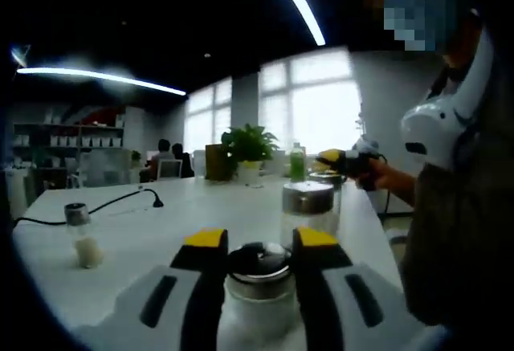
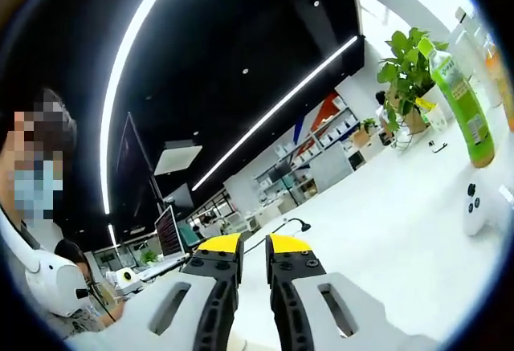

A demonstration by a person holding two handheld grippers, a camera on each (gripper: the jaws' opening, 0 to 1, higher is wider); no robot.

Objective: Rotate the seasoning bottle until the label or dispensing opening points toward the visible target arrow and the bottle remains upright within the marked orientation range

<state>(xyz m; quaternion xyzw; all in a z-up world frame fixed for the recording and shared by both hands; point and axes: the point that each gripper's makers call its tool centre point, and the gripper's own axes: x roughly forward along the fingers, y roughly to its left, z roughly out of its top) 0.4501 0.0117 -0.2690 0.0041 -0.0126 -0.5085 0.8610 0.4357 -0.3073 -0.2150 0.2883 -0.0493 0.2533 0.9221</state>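
The left claw (image 1: 259, 248) has its two yellow-tipped jaws set close on either side of the bottle (image 1: 259, 287), at the metal cap and the neck below it, and looks clamped on it; the bottle stands upright on the white worktop (image 1: 144, 246), near the edge closest to the camera. The body reads as clear glass with pale contents and a smooth metal lid, so it is probably fairly light, rigid, slick under the pads and breakable if it tips. A hold low on the cap or on the shoulder should turn it without levering it over. No arrow or marked range is visible on the worktop. Just beyond stands a second metal-capped jar (image 1: 308, 206), close enough to be brushed during a turn; a small shaker (image 1: 82, 237) sits well apart to the left, by a black cable (image 1: 120, 200). The right claw (image 2: 253, 248) is held up off the worktop, its jaws nearly together and holding nothing. A green bottle (image 2: 462, 102) and a white controller (image 2: 475, 203) stand far off on that side.
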